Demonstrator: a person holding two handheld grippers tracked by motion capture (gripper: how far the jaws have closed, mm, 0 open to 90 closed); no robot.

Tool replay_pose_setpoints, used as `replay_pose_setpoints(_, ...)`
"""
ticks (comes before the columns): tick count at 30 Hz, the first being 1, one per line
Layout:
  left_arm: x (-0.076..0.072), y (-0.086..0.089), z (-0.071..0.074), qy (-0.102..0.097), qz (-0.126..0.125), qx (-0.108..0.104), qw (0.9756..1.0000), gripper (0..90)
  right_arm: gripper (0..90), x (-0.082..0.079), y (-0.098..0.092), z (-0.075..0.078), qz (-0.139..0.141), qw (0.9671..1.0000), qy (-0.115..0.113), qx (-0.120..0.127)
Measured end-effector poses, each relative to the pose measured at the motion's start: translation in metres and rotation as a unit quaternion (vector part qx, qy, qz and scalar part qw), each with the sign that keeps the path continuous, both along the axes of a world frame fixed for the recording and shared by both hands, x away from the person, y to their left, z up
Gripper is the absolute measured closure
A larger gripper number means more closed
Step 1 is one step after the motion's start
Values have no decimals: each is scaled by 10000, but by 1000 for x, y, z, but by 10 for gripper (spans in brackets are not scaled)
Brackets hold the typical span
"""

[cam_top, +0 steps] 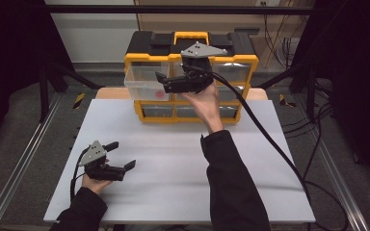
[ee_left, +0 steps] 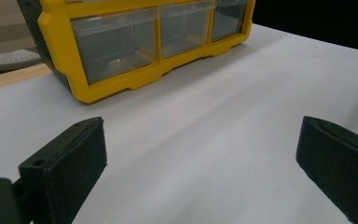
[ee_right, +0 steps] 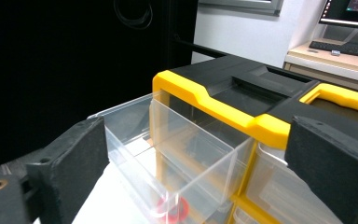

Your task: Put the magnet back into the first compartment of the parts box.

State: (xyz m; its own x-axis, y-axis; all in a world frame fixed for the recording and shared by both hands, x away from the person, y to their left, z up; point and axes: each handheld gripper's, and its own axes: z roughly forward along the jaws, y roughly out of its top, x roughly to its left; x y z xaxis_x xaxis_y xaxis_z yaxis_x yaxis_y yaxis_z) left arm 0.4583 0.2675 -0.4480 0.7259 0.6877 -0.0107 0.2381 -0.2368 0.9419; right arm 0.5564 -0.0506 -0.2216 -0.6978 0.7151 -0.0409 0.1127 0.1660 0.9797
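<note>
Two grippers, left gripper (cam_top: 123,155) and right gripper (cam_top: 160,82), gape empty; one drawer (cam_top: 147,83) pulled out.

Looking like a lab or recording rig: white table (cam_top: 173,159) sitting inside an aluminium frame (cam_top: 14,159), black curtains (cam_top: 9,43) hanging at both sides, cables (cam_top: 318,144) trailing across the floor, monitor (ee_right: 352,9) and keyboard (ee_right: 338,49) glowing on a desk behind.

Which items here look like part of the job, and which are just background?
In play: pulled-out clear drawer, red object inside it, yellow organizer, right gripper open at the drawer.
Idle: left gripper open above the white table; monitor, keyboard.
</note>
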Motion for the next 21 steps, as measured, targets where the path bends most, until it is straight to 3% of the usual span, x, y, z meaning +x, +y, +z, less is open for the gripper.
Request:
replay_pose_setpoints(10, 0, 0, 0, -8, -5, 1, 10000, 14, 25, -21, -21, -15, 37, 9999, -33, 98)
replay_pose_setpoints(21, 0, -1, 0, -17, -7, 10, 10000, 14, 20, -51, -50, -48, 128, 9997, -63, 180)
